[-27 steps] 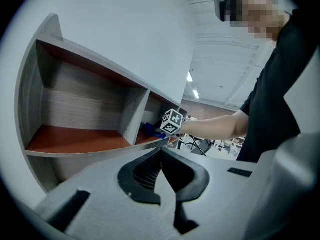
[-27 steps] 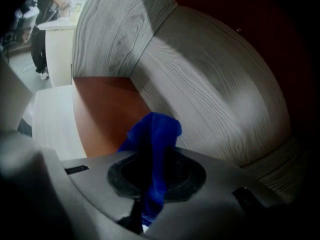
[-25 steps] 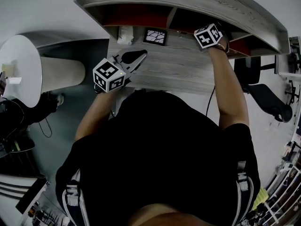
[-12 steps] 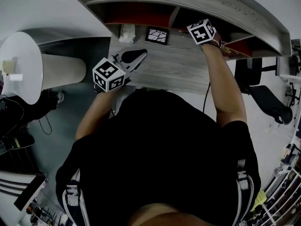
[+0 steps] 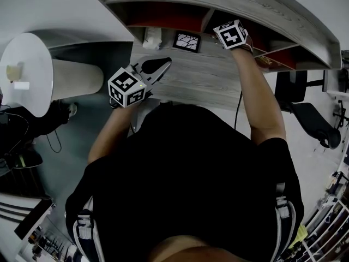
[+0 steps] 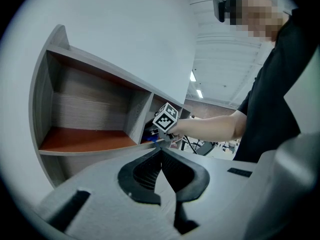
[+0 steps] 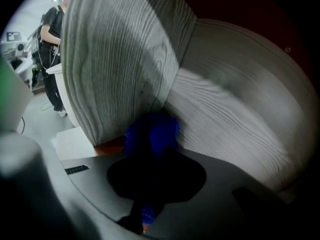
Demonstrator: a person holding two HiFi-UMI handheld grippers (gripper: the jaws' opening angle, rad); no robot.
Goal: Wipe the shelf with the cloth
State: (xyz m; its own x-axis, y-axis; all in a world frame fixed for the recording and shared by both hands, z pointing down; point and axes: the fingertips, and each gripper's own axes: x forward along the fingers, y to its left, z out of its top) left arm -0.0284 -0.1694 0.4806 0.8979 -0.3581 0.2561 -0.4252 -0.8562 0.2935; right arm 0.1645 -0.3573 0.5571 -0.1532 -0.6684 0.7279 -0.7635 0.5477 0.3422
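Observation:
The grey wooden shelf point(image 5: 283, 21) with red-brown floors stands on the desk ahead of me. My right gripper point(image 7: 153, 146) is shut on a blue cloth point(image 7: 152, 129), which presses into the corner where the upright divider point(image 7: 115, 59) meets the back wall point(image 7: 235, 119). In the head view only its marker cube point(image 5: 230, 33) shows, at the mouth of the middle compartment; the jaws are hidden inside. My left gripper point(image 5: 165, 63) hovers shut and empty over the desk, in front of the left compartment point(image 6: 85, 140). It looks toward the right gripper's cube point(image 6: 165, 118).
A small framed picture point(image 5: 187, 41) and a white object point(image 5: 152, 37) stand at the shelf's foot. At the left is a round white table point(image 5: 24, 75); at the right, a black chair point(image 5: 312, 116). A person point(image 7: 51, 59) stands in the background.
My right gripper has moved left and deeper into the shelf compartment with the cloth. The left gripper has stayed put.

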